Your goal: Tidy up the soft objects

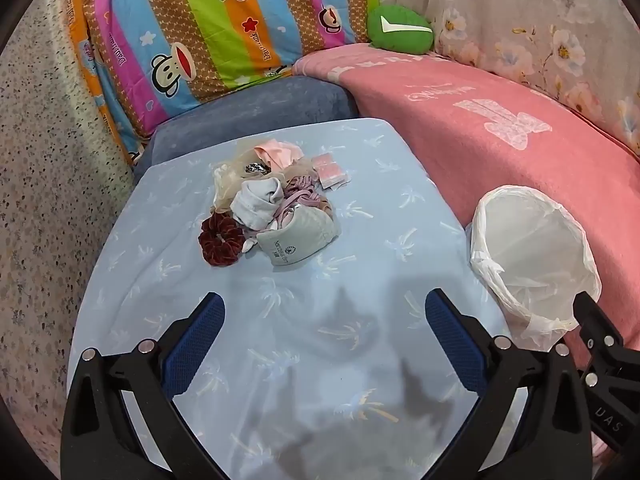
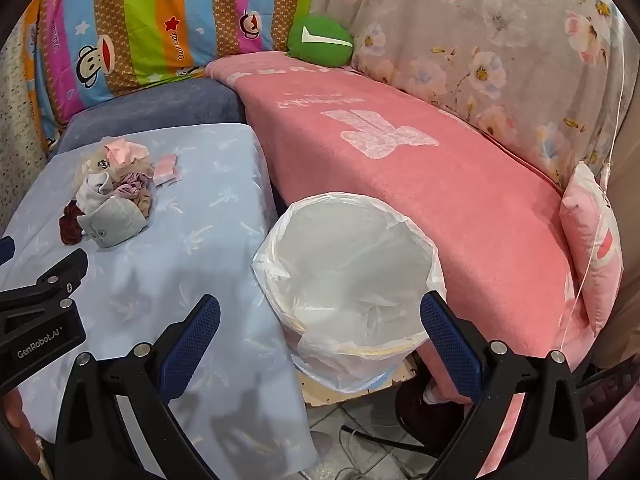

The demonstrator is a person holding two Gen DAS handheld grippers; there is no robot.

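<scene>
Left wrist view: my left gripper [image 1: 324, 340], jaws apart, hovers short of the scrunchie-and-sock pile [image 1: 272, 204] on the tabletop [image 1: 160, 248]; my right gripper [image 2: 320, 344], jaws apart, frames the lined bin [image 2: 348, 272].

green cushion [image 1: 400, 27] | pink blanket [image 2: 420, 184] | striped monkey-print quilt [image 1: 208, 28] | floral cover [image 2: 500, 40]

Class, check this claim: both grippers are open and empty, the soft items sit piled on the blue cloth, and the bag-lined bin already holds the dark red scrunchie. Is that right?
Not quite. The bin holds nothing visible; the right wrist view shows only its white liner. The dark red scrunchie lies in the pile on the blue cloth. The left gripper and right gripper are indeed open and empty.
</scene>
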